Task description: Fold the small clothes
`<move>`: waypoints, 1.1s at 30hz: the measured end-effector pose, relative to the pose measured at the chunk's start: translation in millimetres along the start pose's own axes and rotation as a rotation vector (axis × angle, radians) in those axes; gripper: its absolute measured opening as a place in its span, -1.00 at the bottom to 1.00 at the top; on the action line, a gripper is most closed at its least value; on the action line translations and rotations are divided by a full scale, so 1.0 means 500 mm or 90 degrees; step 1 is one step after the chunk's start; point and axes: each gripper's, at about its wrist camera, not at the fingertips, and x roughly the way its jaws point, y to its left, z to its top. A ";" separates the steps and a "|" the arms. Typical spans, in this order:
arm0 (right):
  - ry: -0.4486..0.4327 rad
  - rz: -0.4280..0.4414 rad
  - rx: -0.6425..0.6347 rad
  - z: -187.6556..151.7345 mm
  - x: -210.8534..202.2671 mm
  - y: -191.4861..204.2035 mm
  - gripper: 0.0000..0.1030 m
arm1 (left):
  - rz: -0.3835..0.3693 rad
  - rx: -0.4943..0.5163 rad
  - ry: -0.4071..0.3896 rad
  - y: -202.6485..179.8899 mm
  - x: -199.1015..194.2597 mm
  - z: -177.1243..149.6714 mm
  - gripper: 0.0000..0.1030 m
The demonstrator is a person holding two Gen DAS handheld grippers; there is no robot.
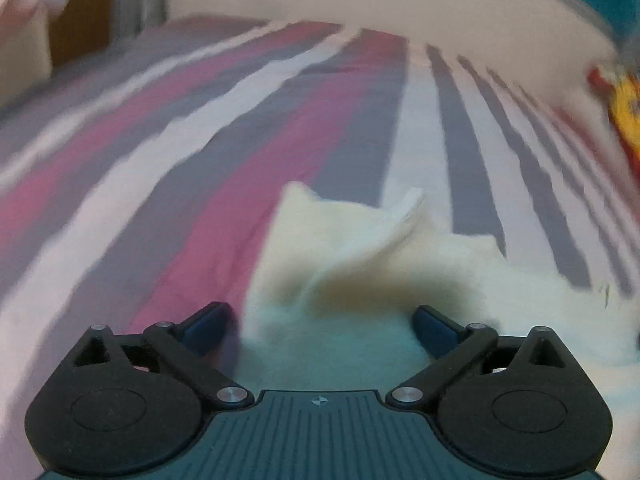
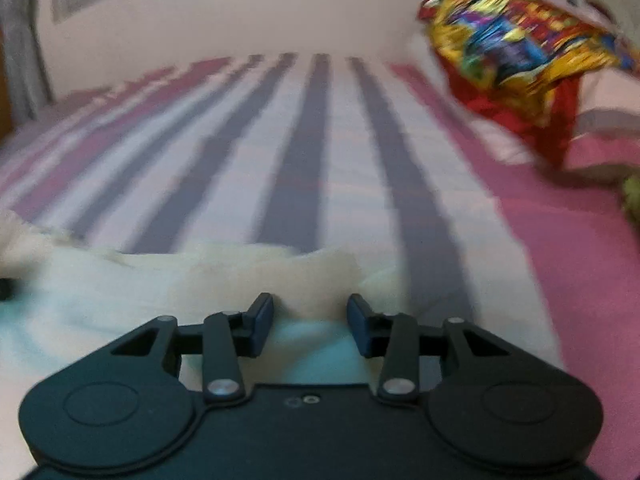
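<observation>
A cream garment (image 1: pixel 360 264) is spread on the striped bedsheet (image 1: pixel 200 152), lying between and beyond the widely parted fingers of the left gripper (image 1: pixel 322 320). The right gripper (image 2: pixel 310 320) is seen with its fingers partly spread above the cloth's edge, nothing pinched.

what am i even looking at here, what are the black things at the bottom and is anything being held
Those black parts are two hand-held grippers; a person carries one in each hand, each with its own camera looking along its jaws. One picture is from the left gripper, the other from the right gripper. Both hover over a cream garment lying rumpled on a striped bedsheet. A colourful cloth lies farther off. Both sets of jaws stand open, the left wider; nothing is held.
</observation>
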 end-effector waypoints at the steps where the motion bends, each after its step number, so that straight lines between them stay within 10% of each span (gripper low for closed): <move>1: 0.001 -0.024 -0.006 -0.002 0.011 -0.007 -0.21 | 0.006 0.022 0.000 -0.006 -0.005 -0.003 0.94; 15: -0.018 0.070 -0.049 -0.076 -0.136 0.068 -0.23 | -0.020 0.169 -0.003 -0.063 -0.118 -0.103 0.94; 33: 0.055 0.082 -0.116 -0.219 -0.247 0.083 -0.18 | -0.026 0.165 0.032 0.026 -0.221 -0.223 0.94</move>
